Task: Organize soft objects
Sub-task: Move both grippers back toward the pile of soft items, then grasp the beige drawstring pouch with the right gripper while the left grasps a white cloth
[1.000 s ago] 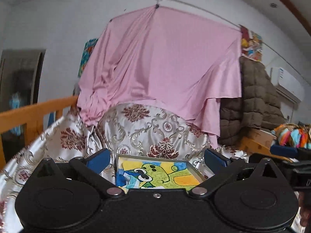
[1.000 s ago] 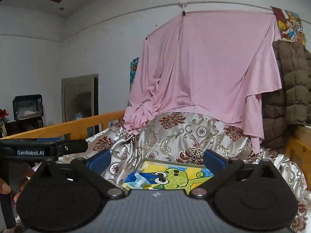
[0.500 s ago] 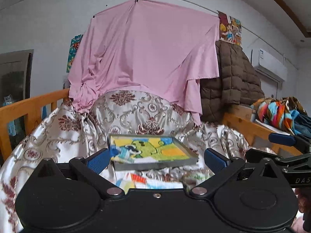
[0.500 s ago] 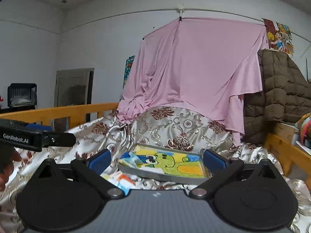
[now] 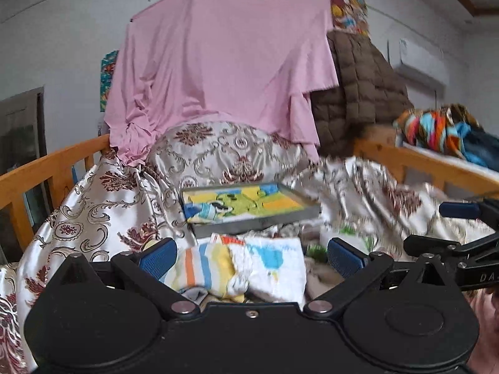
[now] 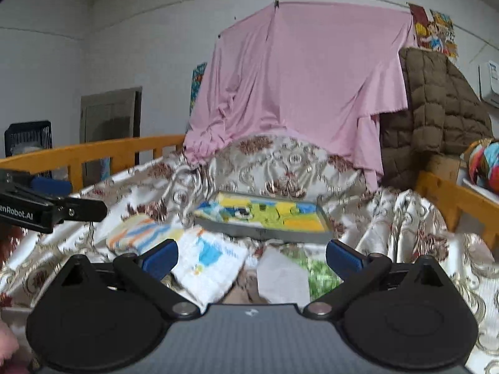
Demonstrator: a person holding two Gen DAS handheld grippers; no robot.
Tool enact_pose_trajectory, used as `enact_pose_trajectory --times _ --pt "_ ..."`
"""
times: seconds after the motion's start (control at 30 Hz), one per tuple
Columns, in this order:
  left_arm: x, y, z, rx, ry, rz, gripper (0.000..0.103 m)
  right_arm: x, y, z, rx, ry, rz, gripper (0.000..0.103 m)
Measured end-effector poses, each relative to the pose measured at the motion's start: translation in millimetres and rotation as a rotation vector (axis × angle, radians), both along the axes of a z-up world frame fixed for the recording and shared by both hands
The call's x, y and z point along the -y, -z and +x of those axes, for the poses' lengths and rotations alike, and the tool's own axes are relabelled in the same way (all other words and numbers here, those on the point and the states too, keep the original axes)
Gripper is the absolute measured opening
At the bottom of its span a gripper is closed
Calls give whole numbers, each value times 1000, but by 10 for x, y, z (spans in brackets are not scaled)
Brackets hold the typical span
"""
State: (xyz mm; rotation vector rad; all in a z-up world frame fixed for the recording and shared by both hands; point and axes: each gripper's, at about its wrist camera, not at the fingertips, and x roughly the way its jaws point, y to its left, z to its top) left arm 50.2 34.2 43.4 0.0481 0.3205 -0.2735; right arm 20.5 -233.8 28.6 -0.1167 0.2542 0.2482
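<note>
Both tongs, left tongs (image 5: 251, 257) and right tongs (image 6: 252, 255), gape apart over folded cloths (image 5: 246, 268); tray (image 5: 259, 222) holds a cartoon picture.

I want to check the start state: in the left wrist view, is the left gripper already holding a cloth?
No, the left gripper is open and its fingers only frame the striped cloth lying beyond them.

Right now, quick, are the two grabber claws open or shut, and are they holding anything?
Left gripper: open, holding nothing, above the small folded towels.
Right gripper: open, holding nothing.
</note>
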Motion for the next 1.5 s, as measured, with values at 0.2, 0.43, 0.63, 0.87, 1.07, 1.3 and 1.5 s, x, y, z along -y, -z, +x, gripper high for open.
enact_pose_trajectory --times 0.2,0.43,0.63,0.87,1.07,1.3,1.5 --pt "73 140 72 -73 63 73 102 -59 83 42 -45 -13 -53 103" --pt "126 351 271 -216 131 101 102 -187 259 195 -164 -38 -116 103" --pt "199 542 482 -302 176 139 102 -223 357 339 -244 -21 -130 103" --pt "356 735 568 -345 253 219 102 -187 540 645 -397 42 -143 103" --pt "433 801 644 -333 283 246 102 -72 660 898 -486 48 -64 103" --pt "514 962 857 -374 324 234 102 -123 755 1098 -535 17 -47 103" --pt "522 1079 1050 -430 338 151 102 -67 816 1260 -574 23 20 103"
